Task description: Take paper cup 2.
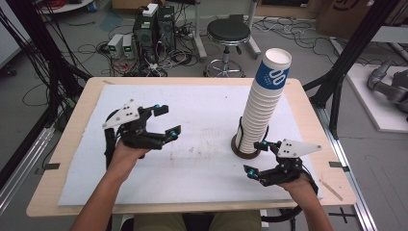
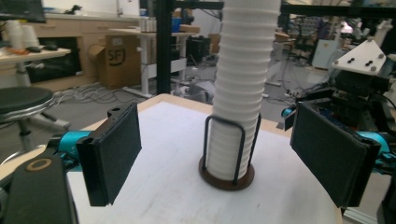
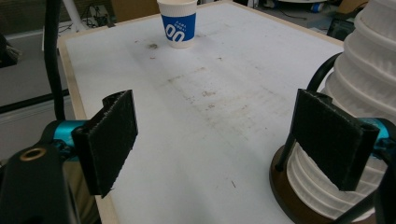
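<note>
White mat [image 1: 192, 144] on wooden table [image 1: 62, 144], perhaps scuffed; left gripper [image 1: 166, 122] and right gripper [image 1: 257, 159] spread.

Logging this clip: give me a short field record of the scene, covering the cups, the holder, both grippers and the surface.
surface: white mat on a wooden table
cup stack: tall, upright, seated in a dark wire holder
single cup: blue label, upright on the mat, apart from the stack
left gripper: open, empty, over the mat left of the stack
right gripper: open, empty, close by the holder's base
</note>
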Demonstrator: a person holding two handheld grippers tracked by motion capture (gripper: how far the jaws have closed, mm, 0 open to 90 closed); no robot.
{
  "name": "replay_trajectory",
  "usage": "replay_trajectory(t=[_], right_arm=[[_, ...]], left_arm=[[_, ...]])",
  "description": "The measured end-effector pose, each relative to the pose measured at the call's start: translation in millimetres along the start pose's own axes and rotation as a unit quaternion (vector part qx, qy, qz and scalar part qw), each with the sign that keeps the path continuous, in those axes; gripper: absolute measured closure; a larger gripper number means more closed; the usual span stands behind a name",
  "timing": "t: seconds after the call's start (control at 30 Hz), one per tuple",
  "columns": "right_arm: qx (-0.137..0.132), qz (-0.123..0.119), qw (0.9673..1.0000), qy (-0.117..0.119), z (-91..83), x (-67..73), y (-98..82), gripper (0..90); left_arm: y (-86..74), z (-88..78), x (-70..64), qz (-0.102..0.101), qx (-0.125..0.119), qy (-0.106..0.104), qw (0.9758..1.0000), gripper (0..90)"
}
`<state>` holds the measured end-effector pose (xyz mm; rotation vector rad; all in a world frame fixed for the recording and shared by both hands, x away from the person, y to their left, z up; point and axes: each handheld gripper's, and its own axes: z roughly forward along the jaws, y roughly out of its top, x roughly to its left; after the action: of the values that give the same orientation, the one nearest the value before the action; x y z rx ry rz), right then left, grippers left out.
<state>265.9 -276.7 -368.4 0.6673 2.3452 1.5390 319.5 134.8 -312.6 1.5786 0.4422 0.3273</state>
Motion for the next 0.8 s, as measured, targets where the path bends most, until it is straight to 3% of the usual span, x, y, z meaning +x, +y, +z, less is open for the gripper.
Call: replay_trajectory(t=[0.03,0.13,0.23,0.27,0.4,0.43,0.47,0.8], right_arm=[[-0.001,-0.002,1.0,-0.001,-1.4,-0.3,0.0,15.1],[-0.002,0.001,1.0,-0.006,-5.7,-0.6,0.1,15.1],[-0.003,0.002,0.9999,-0.01,-9.6,-1.6,-0.1,15.1],[-0.003,0.003,0.9999,-0.011,-11.0,-1.8,-0.3,15.1],[-0.005,0.004,0.9999,-0.015,-15.6,-2.9,-0.2,15.1],[-0.005,0.003,0.9998,-0.017,-16.6,-3.4,-0.2,15.1],[-0.005,0.003,0.9998,-0.018,-17.5,-3.7,-0.2,15.1],[-0.007,0.005,0.9997,-0.024,-24.3,-6.3,-0.6,15.1]], left_arm=[[0.0,0.0,0.0,0.0,0.0,0.0,1.0,16.3],[14.5,26.3,-2.5,0.007,-0.003,-0.022,0.9997,16.2],[20.4,39.7,-2.8,0.006,-0.001,-0.026,0.9997,16.2],[25.8,53.3,-3.1,0.007,0.001,-0.034,0.9994,16.3],[35.6,78.7,-3.1,0.007,0.005,-0.046,0.9989,16.2],[35.6,78.7,-3.1,0.007,0.005,-0.046,0.9989,16.3],[40.5,91.2,-4.3,0.006,0.007,-0.054,0.9985,16.2],[61.1,139.5,-8.3,0.008,0.019,-0.082,0.9964,16.2]])
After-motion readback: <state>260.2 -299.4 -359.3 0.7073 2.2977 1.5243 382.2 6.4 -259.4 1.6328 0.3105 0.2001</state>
